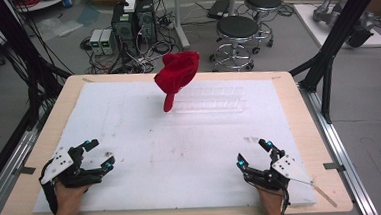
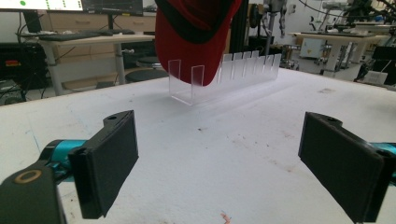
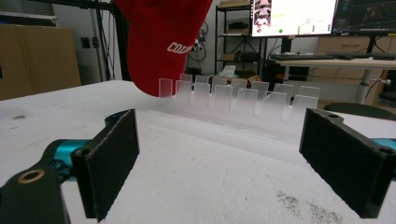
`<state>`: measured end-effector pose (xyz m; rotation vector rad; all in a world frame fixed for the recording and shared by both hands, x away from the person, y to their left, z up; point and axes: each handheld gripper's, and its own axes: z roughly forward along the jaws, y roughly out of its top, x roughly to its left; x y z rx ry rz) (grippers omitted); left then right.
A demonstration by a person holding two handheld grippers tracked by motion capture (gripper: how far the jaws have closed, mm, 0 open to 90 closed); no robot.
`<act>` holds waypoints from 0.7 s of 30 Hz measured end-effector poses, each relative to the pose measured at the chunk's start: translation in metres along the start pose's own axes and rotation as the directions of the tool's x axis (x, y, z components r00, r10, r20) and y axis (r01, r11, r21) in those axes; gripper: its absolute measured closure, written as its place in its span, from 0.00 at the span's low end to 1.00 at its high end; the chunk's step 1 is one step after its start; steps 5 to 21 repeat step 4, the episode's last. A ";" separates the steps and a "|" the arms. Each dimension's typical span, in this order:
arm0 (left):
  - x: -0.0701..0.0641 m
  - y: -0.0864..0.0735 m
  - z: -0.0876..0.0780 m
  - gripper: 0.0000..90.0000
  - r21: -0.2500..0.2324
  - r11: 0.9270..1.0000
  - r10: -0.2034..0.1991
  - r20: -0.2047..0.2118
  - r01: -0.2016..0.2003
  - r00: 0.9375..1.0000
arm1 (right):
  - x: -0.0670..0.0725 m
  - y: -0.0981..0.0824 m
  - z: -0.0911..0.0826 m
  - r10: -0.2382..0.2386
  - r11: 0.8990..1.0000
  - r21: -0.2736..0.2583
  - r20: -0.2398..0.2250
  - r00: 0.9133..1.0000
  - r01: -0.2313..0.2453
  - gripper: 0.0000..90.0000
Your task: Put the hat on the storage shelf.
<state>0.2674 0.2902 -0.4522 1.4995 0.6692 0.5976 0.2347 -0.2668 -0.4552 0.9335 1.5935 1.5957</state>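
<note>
A red cap [image 1: 177, 75] stands upright at the left end of a clear slotted rack [image 1: 213, 99] at the back middle of the white mat [image 1: 181, 148]. In the left gripper view the red cap [image 2: 194, 37] rises above the clear rack [image 2: 224, 74], its brim pointing down among the tabs. White lettering shows on the red cap [image 3: 163, 42] in the right gripper view, behind the rack [image 3: 233, 100]. My left gripper [image 1: 95, 154] rests near the front left, open and empty. At the front right my right gripper [image 1: 254, 152] is open and empty too.
The mat lies on a wooden table [image 1: 299, 111]. Black frame posts [image 1: 333, 53] stand off the right edge. On the floor behind are stools [image 1: 236, 32] and computer boxes [image 1: 133, 23]. Small dark smudges [image 1: 253, 139] mark the mat.
</note>
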 end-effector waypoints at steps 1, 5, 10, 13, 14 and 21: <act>0.000 0.000 0.000 0.14 -0.002 1.000 0.001 -0.002 -0.001 1.000 | 0.000 0.000 0.000 0.000 1.000 0.000 -0.001 1.000 0.000 0.12; 0.001 0.000 0.000 0.14 -0.002 1.000 -0.007 -0.006 0.007 1.000 | 0.000 0.000 0.000 0.008 1.000 0.002 0.001 1.000 -0.008 0.12; 0.001 0.000 0.000 0.14 -0.002 1.000 -0.007 -0.006 0.007 1.000 | 0.000 0.000 0.000 0.008 1.000 0.002 0.001 1.000 -0.008 0.12; 0.001 0.000 0.000 0.14 -0.002 1.000 -0.007 -0.006 0.007 1.000 | 0.000 0.000 0.000 0.008 1.000 0.002 0.001 1.000 -0.008 0.12; 0.001 0.000 0.000 0.14 -0.002 1.000 -0.007 -0.006 0.007 1.000 | 0.000 0.000 0.000 0.008 1.000 0.002 0.001 1.000 -0.008 0.12; 0.001 0.000 0.000 0.14 -0.002 1.000 -0.007 -0.006 0.007 1.000 | 0.000 0.000 0.000 0.008 1.000 0.002 0.001 1.000 -0.008 0.12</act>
